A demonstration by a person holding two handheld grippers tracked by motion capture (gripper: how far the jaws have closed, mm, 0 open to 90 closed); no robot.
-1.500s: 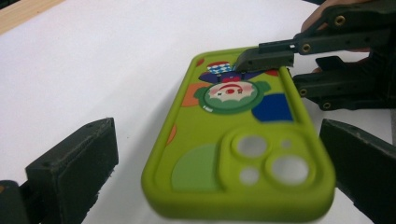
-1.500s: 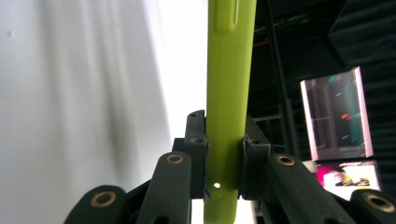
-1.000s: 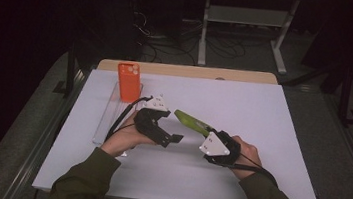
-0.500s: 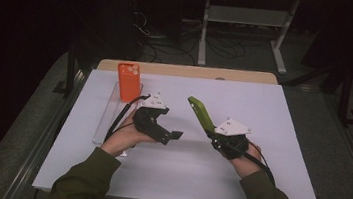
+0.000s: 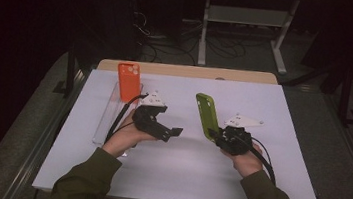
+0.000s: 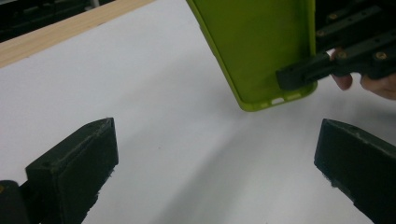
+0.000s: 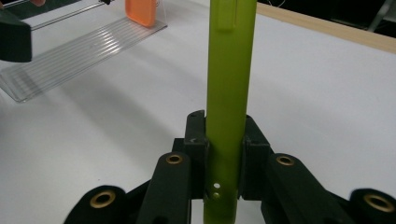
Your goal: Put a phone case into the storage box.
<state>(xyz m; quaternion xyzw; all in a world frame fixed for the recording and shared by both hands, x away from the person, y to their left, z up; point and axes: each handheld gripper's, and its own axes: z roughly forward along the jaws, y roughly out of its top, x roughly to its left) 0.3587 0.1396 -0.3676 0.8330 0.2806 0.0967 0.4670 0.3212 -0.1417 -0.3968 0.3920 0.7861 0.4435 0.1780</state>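
Note:
A lime-green phone case (image 5: pixel 206 115) stands nearly upright above the white table, its lower end pinched by my right gripper (image 5: pixel 217 134), which is shut on it. In the right gripper view the case (image 7: pixel 229 70) runs edge-on between the closed jaws of that gripper (image 7: pixel 224 140). My left gripper (image 5: pixel 175 131) hovers to the left of the case, open and holding nothing. In the left gripper view its jaws (image 6: pixel 219 163) stand wide apart, with the green case (image 6: pixel 254 46) ahead and above. An orange phone case (image 5: pixel 128 81) stands upright at the far end of a clear rack (image 5: pixel 107 117).
A white sheet (image 5: pixel 180 180) covers the table, and a wooden strip (image 5: pixel 192 72) runs along its far edge. The ribbed clear rack (image 7: pixel 79 51) lies at the left, with the orange case (image 7: pixel 142 11) at its end. Dark floor and metal stands lie beyond.
The right gripper has swung the green case from a low tilt up to nearly upright and drawn it to the right, away from the left gripper. The left gripper has hardly moved.

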